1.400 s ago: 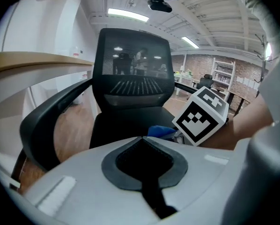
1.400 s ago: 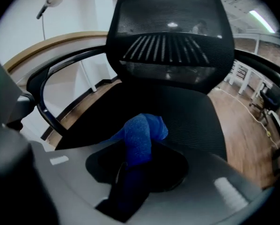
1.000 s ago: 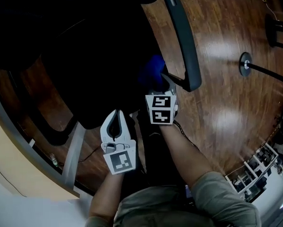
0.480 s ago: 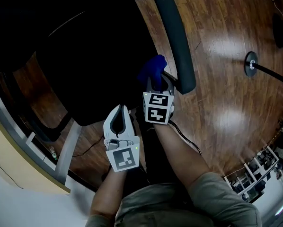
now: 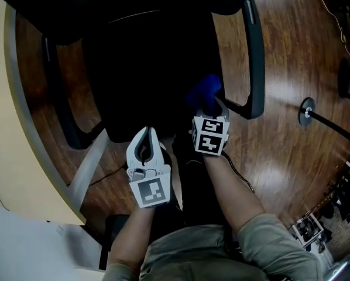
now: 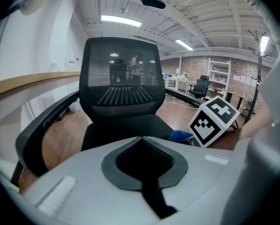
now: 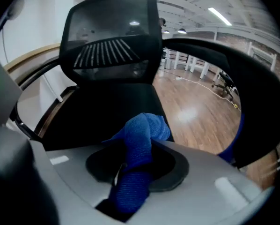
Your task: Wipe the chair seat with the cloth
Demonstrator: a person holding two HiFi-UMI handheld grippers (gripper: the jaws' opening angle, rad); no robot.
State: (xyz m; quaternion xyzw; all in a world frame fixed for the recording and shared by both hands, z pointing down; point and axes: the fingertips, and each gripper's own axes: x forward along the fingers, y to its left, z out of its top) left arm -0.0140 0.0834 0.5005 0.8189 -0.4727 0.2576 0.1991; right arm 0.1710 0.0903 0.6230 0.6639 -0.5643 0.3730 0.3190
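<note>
- Left tool (image 5: 146, 134): jaws pressed together, nothing between them, as its own view confirms
- Right tool (image 5: 212, 105): jaws, just eased wider, pinch the blue cloth (image 7: 139, 142), plain only in its own view
- Head view alone places the cloth at the chair seat (image 5: 146, 81) front corner, beside the armrest (image 5: 256, 57)

My left gripper (image 5: 146, 134) and right gripper (image 5: 212, 107) had pale grey shells with dark ribbed pads (image 6: 142, 156), and each bore a white cube (image 5: 148, 195) with black square markers. I wore an olive short-sleeved shirt (image 5: 268, 239); a thin dark cable (image 5: 233, 164) trailed beside my right forearm
</note>
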